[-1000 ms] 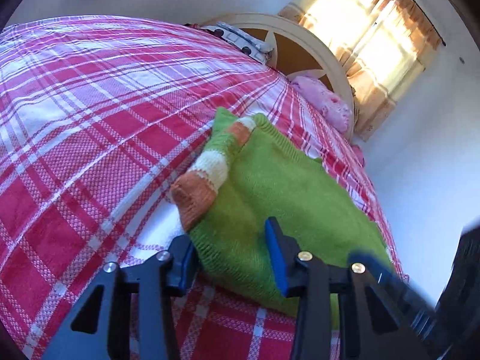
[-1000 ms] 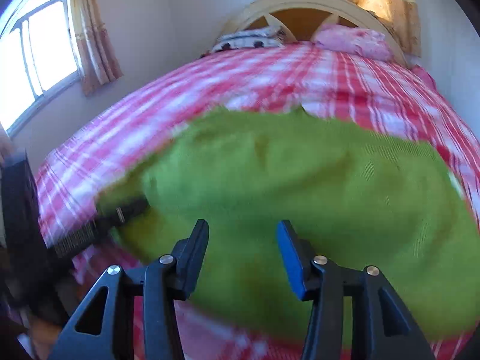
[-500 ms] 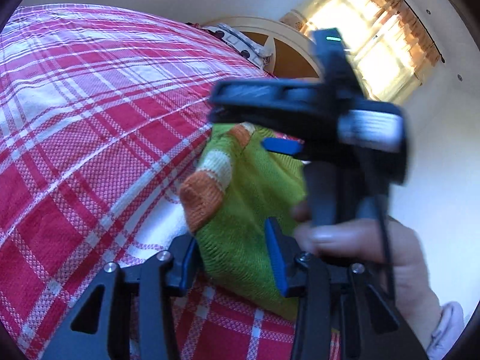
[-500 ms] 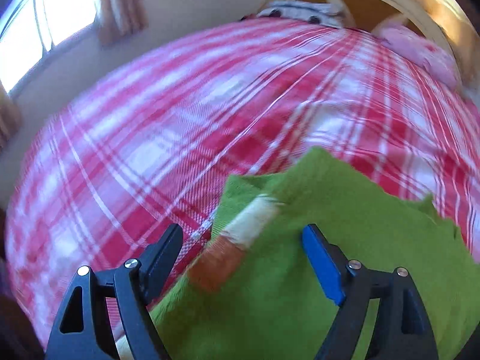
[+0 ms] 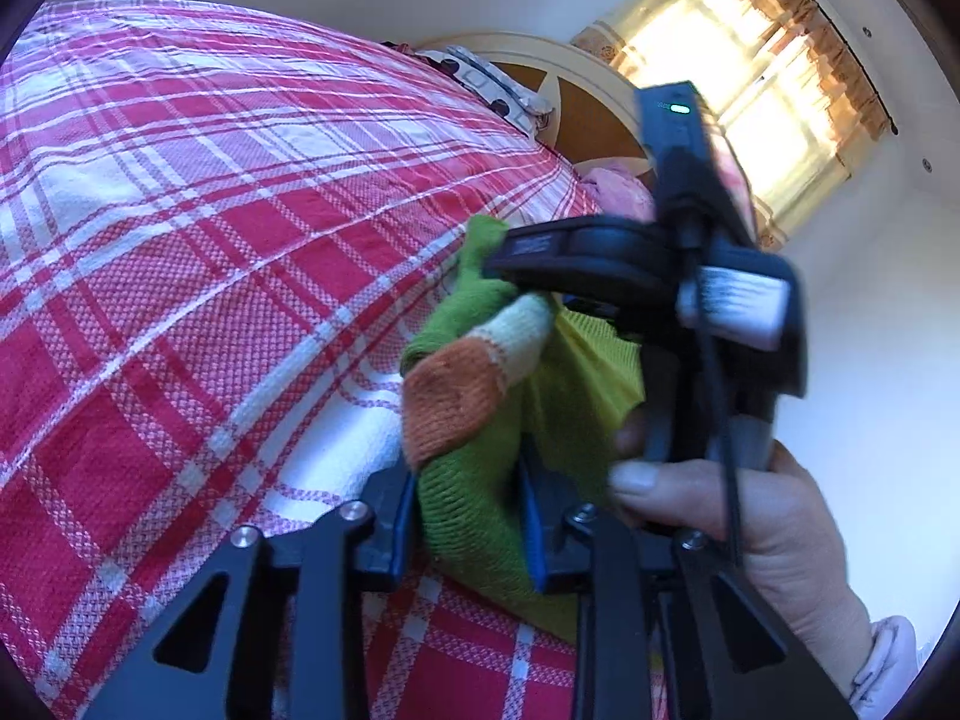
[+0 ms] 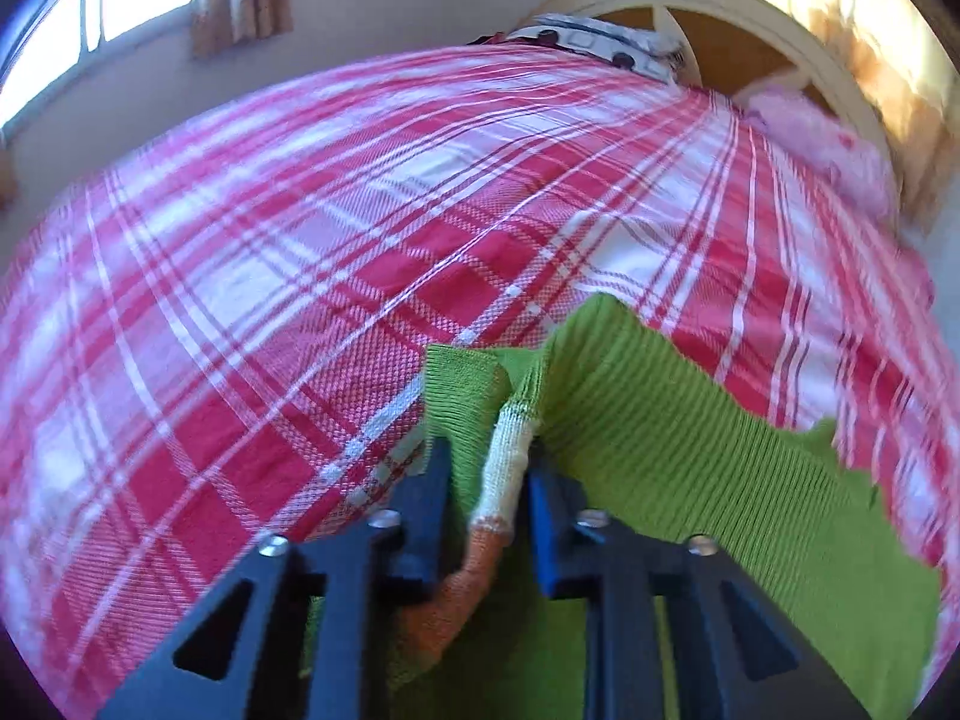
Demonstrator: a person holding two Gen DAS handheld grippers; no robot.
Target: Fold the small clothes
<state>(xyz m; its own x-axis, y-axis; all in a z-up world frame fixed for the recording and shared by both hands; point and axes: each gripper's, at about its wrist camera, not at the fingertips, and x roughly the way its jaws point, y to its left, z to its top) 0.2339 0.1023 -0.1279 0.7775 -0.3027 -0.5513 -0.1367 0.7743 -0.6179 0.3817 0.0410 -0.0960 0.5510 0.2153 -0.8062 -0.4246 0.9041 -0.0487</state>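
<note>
the green sweater is lying on the plaid bedspread. the left gripper is closing on its hem, the right gripper on the striped sleeve — both should be lifting together, keeping the fold square.

bed with red plaid cover, green knit sweater, pink pillow, spotted pillow

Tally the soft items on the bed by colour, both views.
Green sweater: 1
Pink pillow: 1
White patterned pillow: 1
Red-and-white plaid bedspread: 1
Total: 4
</note>
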